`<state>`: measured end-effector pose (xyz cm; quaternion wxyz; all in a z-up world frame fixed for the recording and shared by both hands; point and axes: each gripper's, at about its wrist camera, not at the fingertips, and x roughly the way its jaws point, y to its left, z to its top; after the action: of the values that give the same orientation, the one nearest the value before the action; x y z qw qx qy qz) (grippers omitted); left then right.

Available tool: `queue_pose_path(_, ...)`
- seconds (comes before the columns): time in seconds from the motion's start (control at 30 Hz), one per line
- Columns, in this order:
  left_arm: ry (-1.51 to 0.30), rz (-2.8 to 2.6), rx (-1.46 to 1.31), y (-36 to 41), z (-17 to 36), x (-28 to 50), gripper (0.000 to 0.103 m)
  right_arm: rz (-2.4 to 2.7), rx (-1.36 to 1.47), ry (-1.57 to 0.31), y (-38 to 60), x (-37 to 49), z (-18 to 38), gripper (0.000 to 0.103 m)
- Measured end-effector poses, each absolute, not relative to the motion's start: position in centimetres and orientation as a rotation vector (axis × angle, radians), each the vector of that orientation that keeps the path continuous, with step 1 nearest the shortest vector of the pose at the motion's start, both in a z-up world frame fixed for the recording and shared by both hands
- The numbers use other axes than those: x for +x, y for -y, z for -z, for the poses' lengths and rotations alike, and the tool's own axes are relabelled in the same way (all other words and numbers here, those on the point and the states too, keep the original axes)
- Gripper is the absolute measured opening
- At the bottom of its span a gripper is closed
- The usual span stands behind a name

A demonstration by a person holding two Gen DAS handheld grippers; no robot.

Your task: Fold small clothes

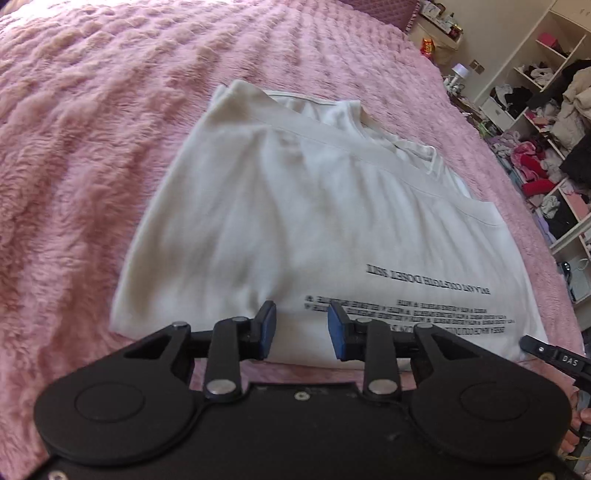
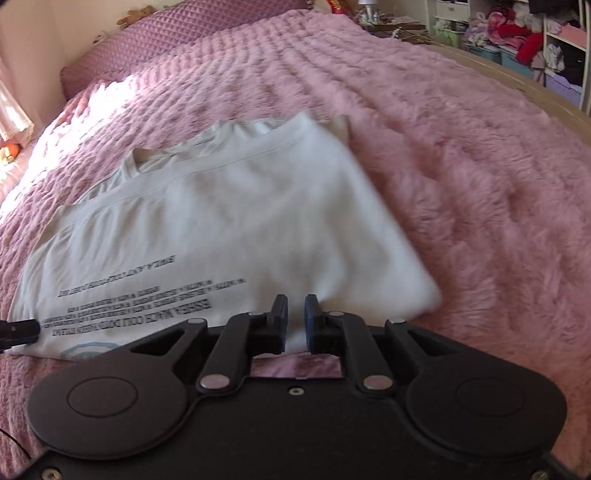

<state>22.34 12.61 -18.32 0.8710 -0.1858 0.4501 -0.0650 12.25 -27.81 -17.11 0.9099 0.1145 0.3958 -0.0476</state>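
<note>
A white T-shirt [image 1: 295, 221] with black printed text lies partly folded on the pink fluffy bedspread [image 1: 92, 147]. Its sides are folded in and the hem end lies over the body. My left gripper [image 1: 302, 326] is open, its blue pads just above the shirt's near edge, holding nothing. My right gripper [image 2: 295, 325] hangs over the shirt's [image 2: 221, 221] near right edge with its jaws a narrow gap apart; white cloth shows between the pads, and I cannot tell whether they pinch it. The right gripper's tip [image 1: 554, 356] shows at the left wrist view's right edge.
The bedspread [image 2: 461, 166] stretches wide on all sides. A purple pillow [image 2: 166, 40] lies at the head of the bed. Open shelves full of clothes [image 1: 546, 122] stand beyond the bed's right side. A bedside table with small items [image 1: 443, 33] is at the far corner.
</note>
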Motion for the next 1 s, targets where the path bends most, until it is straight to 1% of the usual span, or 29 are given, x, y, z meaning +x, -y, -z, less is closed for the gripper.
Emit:
queue_pose_path(0.07,-0.950,0.065,-0.423,-15.6,19.0,21.9,0.031,0.166,0.268,-0.822,30.8,11.7,17.6,0.005)
queue_pose_path(0.1,-0.950,0.055,-0.461,-16.9,19.4,21.5,0.030,0.165,0.299,-0.826,31.7,11.5,17.8,0.003)
queue_pose_path(0.13,-0.947,0.054,-0.501,-17.8,19.9,21.3,0.026,0.146,0.359,-0.828,32.8,11.2,18.3,0.002)
queue_pose_path(0.2,-0.942,0.053,-0.545,-18.4,20.9,21.0,0.022,0.147,0.404,-0.823,33.3,11.0,19.0,0.002)
queue_pose_path(0.3,-0.926,0.037,-0.564,-18.3,21.4,20.6,0.022,0.150,0.378,-0.827,32.7,11.0,19.5,0.001)
queue_pose_path(0.37,-0.939,0.027,-0.551,-18.0,20.5,20.8,0.023,0.150,0.356,-0.842,32.5,11.2,19.0,0.002)
queue_pose_path(0.4,-0.943,0.032,-0.549,-17.7,19.7,21.2,0.025,0.156,0.344,-0.846,32.3,11.5,18.3,0.002)
queue_pose_path(0.43,-0.926,0.042,-0.541,-17.4,18.7,21.5,0.033,0.165,0.320,-0.829,31.9,11.9,17.4,0.005)
queue_pose_path(0.47,-0.891,0.055,-0.526,-17.0,17.7,21.8,0.039,0.158,0.285,-0.787,31.3,12.1,16.5,0.009)
queue_pose_path(0.5,-0.865,0.070,-0.518,-16.6,16.9,22.2,0.046,0.142,0.256,-0.748,30.7,12.3,15.7,0.017)
queue_pose_path(0.57,-0.843,0.119,-0.503,-15.5,15.6,23.9,0.046,0.040,0.221,-0.668,28.9,14.2,14.3,0.017)
queue_pose_path(0.6,-0.835,0.137,-0.500,-14.9,15.4,24.7,0.046,-0.005,0.232,-0.660,28.3,15.2,14.1,0.017)
queue_pose_path(0.73,-0.858,0.258,-0.479,-9.5,15.7,30.2,0.046,-0.219,0.282,-0.669,22.9,20.5,15.0,0.017)
queue_pose_path(0.87,-0.821,0.324,-0.403,-3.8,16.7,34.0,0.046,-0.326,0.296,-0.712,18.4,24.5,17.0,0.017)
queue_pose_path(1.0,-0.868,0.310,-0.380,-2.8,18.5,38.2,0.046,-0.290,0.325,-0.743,18.6,27.8,18.3,0.017)
